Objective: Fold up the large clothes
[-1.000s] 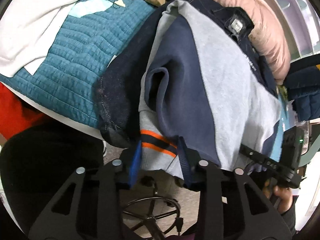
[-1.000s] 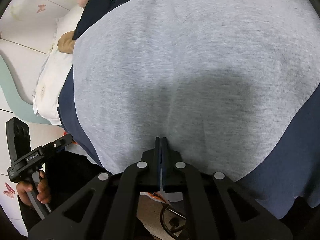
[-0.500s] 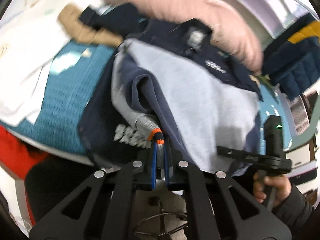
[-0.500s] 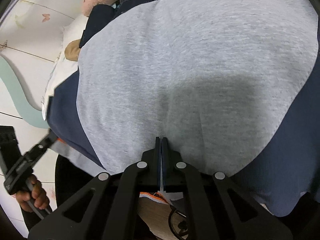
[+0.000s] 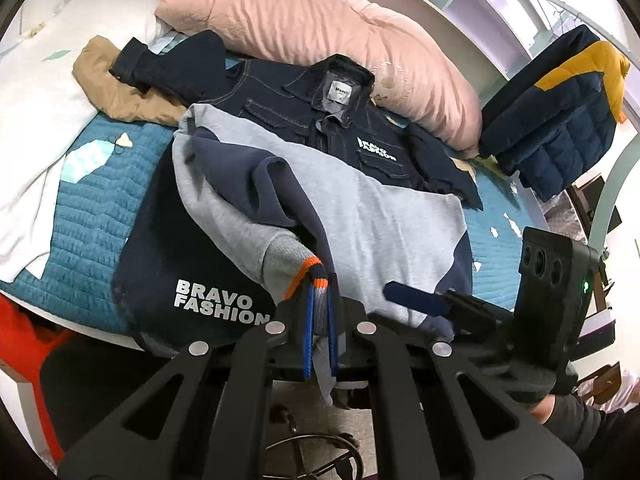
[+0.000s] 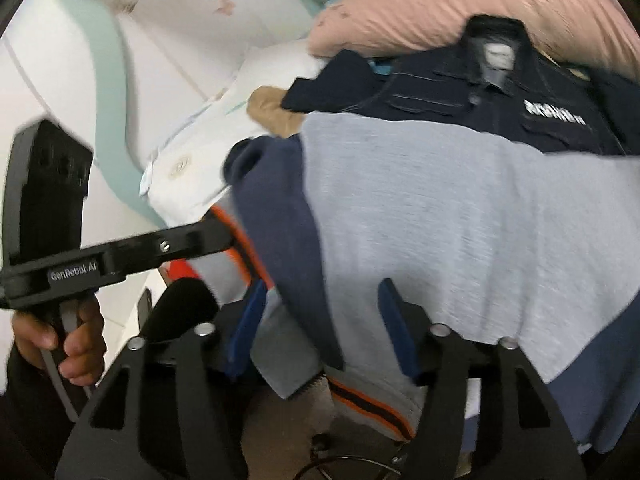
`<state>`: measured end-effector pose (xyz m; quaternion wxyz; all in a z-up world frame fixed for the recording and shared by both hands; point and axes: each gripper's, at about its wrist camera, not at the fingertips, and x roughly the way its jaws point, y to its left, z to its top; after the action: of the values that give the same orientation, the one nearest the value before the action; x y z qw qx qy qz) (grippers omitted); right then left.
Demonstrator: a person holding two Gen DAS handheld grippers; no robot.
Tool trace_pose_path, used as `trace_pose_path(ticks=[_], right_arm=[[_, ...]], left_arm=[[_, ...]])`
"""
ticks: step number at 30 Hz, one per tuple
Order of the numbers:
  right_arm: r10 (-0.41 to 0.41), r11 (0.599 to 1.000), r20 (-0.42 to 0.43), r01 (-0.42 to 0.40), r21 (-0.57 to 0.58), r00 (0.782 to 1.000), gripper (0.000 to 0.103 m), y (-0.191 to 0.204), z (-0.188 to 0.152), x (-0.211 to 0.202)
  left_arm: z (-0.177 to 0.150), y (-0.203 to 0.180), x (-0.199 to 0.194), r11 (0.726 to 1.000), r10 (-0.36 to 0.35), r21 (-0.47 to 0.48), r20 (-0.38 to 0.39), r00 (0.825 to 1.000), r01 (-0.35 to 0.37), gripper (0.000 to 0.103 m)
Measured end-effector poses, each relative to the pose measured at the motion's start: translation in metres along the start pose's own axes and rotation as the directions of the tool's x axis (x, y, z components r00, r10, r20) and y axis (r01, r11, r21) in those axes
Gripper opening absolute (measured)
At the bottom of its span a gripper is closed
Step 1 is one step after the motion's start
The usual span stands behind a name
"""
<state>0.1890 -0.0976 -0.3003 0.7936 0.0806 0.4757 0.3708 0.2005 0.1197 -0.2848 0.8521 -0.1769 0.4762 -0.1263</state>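
Left gripper (image 5: 319, 320) is pinched on the striped cuff (image 5: 310, 280) of the grey-and-navy sweatshirt (image 5: 384, 216), its blue pads pressed together with the ribbed band caught between them at the near edge of the bed. Right gripper (image 6: 320, 328) stands spread, its jaws apart on either side of the sweatshirt's near hem, clamping nothing, so the garment is held at one point only.

From here the likeliest trouble is the sleeve: only the cuff's edge sits in the pinch, and a sideways pull could drag the ribbing out and let the sleeve drop off the near side, where part of the hem already hangs over the bed edge. If the open right gripper closes where it is, it may catch both the navy side panel and the grey layer beneath, bunching the fold instead of squaring it.

Farther back, the sweatshirt lies on a dark denim jacket (image 5: 320, 116) marked BRAVO FASHION, which lies on the teal quilt (image 5: 84, 200). Carrying the sleeve across could tug that jacket along, since the two overlap. Beyond them a tan garment (image 5: 120, 92) and the pink duvet (image 5: 320, 28) crowd the far side, leaving little room to smooth the body flat.
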Motion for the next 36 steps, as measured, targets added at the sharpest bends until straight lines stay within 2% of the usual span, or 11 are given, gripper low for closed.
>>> trace_pose_path(ticks=[8,13,17,20,25,28,30,32,33,34,36], right_arm=[[-0.024,0.995,-0.052,0.019,-0.102,0.998,0.059,0.029,0.017,0.033],[-0.043,0.986,-0.051,0.035,-0.160,0.998,0.059,0.037,0.018,0.014],[-0.030,0.988,-0.040,0.024,-0.156,0.999,0.062,0.035,0.013,0.003],[-0.055,0.984,-0.054,0.045,-0.175,0.997,0.062,0.042,0.018,0.013],[-0.101,0.981,-0.008,0.098,-0.165,0.995,0.065,0.047,0.031,0.025],[-0.051,0.990,0.016,0.053,-0.129,0.999,0.065,0.043,0.037,0.032],[-0.055,0.989,-0.010,0.053,-0.139,0.998,0.067,0.047,0.041,0.034],[-0.072,0.984,0.021,0.075,-0.163,0.997,0.066,0.050,0.043,0.029],[-0.091,0.984,0.036,0.095,-0.148,0.995,0.063,0.046,0.045,0.028],[-0.091,0.988,0.036,0.095,-0.126,0.995,0.038,0.041,0.045,0.029],[-0.059,0.996,0.037,0.062,-0.069,0.998,0.022,0.026,0.044,0.029]], left_arm=[[0.007,-0.004,-0.002,1.000,0.005,0.005,0.005,1.000,-0.005,0.005],[0.013,-0.001,-0.008,1.000,0.001,-0.012,0.018,1.000,-0.001,0.005],[0.014,-0.007,-0.006,1.000,-0.018,-0.016,0.018,1.000,0.019,0.005],[0.014,-0.017,-0.006,1.000,-0.019,0.002,0.019,1.000,0.019,0.005],[0.017,-0.024,-0.008,1.000,-0.010,0.016,0.024,1.000,0.010,0.005],[0.017,-0.024,-0.004,0.999,-0.036,0.007,0.014,0.999,0.036,0.005],[0.017,-0.030,0.000,0.999,-0.040,0.022,0.006,0.999,0.039,0.005],[0.018,-0.036,0.001,0.998,-0.044,0.044,0.006,0.999,0.044,0.005],[0.019,-0.038,0.002,0.998,-0.051,0.040,0.005,0.999,0.050,0.005],[0.020,-0.040,0.004,0.998,-0.046,0.045,0.002,0.999,0.045,0.005],[0.022,-0.044,0.008,0.998,-0.038,0.055,-0.004,0.999,0.038,0.005]])
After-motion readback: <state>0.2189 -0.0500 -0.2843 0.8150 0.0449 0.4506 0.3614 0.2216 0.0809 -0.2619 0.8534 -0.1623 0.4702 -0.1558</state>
